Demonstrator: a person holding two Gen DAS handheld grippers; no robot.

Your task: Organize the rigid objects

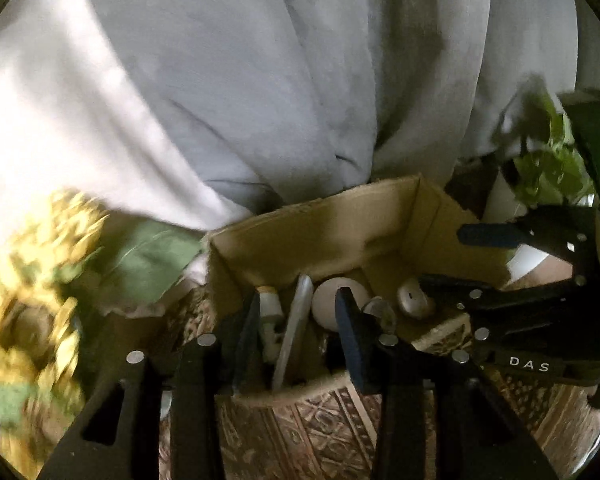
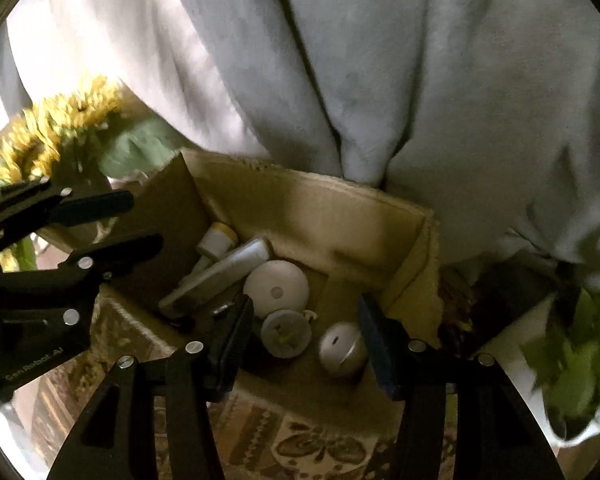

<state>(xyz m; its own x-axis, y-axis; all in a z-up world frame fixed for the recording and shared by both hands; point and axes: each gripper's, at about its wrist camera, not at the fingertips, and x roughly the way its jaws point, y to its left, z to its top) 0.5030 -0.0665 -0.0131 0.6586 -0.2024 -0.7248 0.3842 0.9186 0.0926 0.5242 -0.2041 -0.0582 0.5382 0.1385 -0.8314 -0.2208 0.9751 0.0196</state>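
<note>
We see both grippers over the cardboard box (image 2: 340, 216) of small items, left gripper (image 1: 300, 320) jaws narrow and empty, right gripper (image 2: 306, 336) jaws wider, gripping nothing.

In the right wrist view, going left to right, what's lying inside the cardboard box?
Small yellow-capped bottle → long white tube → white round disc → grey round piece → silver round knob, all inside the cardboard box.

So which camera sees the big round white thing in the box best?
The right wrist view. There the round white disc lies fully in sight inside the cardboard box, with its small centre dot showing. In the left wrist view the disc is partly hidden behind a finger of the left tool.
</note>
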